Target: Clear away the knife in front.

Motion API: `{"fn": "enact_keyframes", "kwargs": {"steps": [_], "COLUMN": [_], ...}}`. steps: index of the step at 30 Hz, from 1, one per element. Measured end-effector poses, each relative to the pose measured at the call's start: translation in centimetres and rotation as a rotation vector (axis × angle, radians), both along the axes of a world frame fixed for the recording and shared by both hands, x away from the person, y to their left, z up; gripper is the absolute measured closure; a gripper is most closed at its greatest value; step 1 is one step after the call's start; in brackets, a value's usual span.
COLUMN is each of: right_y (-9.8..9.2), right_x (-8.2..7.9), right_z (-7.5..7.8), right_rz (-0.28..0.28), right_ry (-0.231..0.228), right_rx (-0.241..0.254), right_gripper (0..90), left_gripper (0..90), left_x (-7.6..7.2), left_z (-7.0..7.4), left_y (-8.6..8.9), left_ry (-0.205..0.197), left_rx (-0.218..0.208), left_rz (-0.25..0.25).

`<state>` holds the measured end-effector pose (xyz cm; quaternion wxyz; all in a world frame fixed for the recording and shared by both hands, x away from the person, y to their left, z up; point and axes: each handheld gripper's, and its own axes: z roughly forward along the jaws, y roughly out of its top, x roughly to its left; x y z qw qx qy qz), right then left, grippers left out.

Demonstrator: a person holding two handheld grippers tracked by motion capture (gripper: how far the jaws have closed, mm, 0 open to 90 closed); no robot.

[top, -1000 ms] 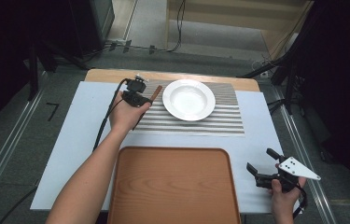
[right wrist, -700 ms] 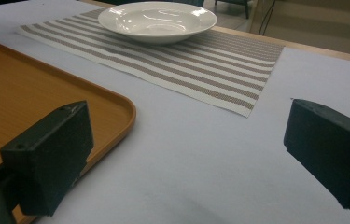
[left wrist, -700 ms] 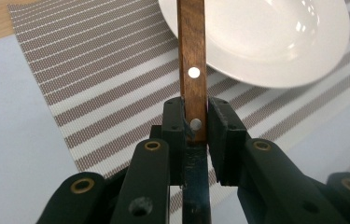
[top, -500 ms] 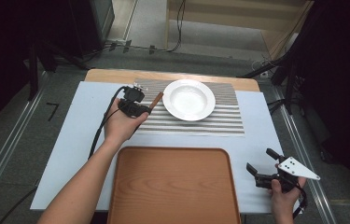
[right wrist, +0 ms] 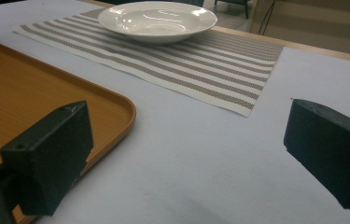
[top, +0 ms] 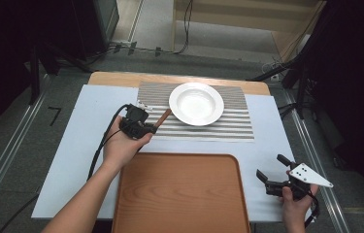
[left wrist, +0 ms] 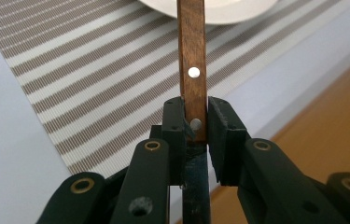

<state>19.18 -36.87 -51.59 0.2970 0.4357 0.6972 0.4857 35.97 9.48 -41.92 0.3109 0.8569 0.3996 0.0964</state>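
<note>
Wooden handle (left wrist: pixel 192 70) – over striped mat (top: pixel 233 124), grey floor beyond.

The surface (top: pixel 73 160) is a flat pale blue-grey sheet laid over a light wooden top, whose far edge shows beyond it. A grey-and-white striped woven placemat (top: pixel 233 121) lies across its far middle. A shallow white ceramic bowl-plate (top: pixel 196 103) sits on the mat. A rectangular orange-brown wooden tray (top: pixel 179 194) with rounded corners lies at the near edge, just short of the mat.
</note>
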Motion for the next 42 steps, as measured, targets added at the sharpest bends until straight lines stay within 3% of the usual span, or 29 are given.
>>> {"fn": "enact_keyframes", "kwargs": {"steps": [8,19,31,42], "right_y": [0.1,0.1,0.1,0.2], "right_x": [0.0,0.0,0.0,0.0], "right_z": [0.0,0.0,0.0,0.0], "right_rz": [-0.002,-0.002,-0.002,-0.002], "right_ry": [0.004,0.005,0.006,0.009], "right_rx": [-0.002,-0.008,-0.009,-0.010], "right_gripper": [0.3,0.3,0.3,0.3], "left_gripper": [76.7,76.6,76.6,76.6], "left_x": [-2.4,-5.4,-8.1,-10.1], "left_z": [0.1,-0.7,-2.5,-4.2], "left_y": [0.7,1.7,2.4,2.7], "left_ry": [-0.016,-0.004,0.028,0.057], "left_rx": [-0.003,-0.025,-0.054,-0.049], "left_rz": [-0.021,-0.036,-0.039,-0.048]}}
